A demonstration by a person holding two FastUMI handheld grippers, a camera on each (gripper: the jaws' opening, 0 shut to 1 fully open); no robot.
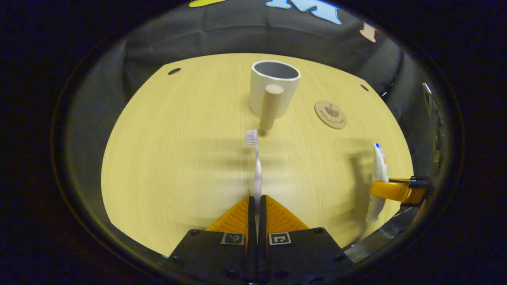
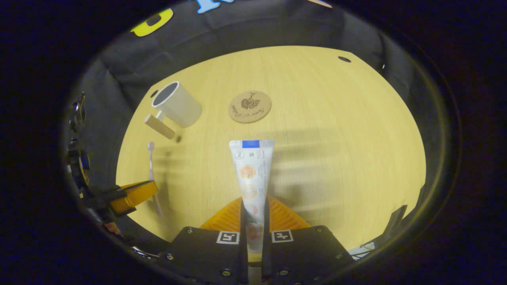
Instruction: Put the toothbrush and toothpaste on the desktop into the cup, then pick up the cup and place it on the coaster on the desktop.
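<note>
My left gripper (image 1: 257, 206) is shut on a pale toothbrush (image 1: 256, 166), whose bristle head points toward a white cup (image 1: 274, 89) with a wooden handle standing upright at the table's far side. To the cup's right lies a round coaster (image 1: 330, 114). My right gripper (image 2: 254, 209) is shut on a white toothpaste tube (image 2: 252, 174), its flat crimped end pointing forward. The right gripper view has the cup (image 2: 177, 104) at the left, the coaster (image 2: 249, 106) ahead, and the left gripper (image 2: 132, 196) holding the toothbrush (image 2: 151, 162). The left gripper view has the right gripper (image 1: 396, 190) holding the tube (image 1: 379, 174).
The wooden table (image 1: 178, 158) has small dark holes near its far corners (image 1: 174, 71). Black cloth walls close it in on all sides.
</note>
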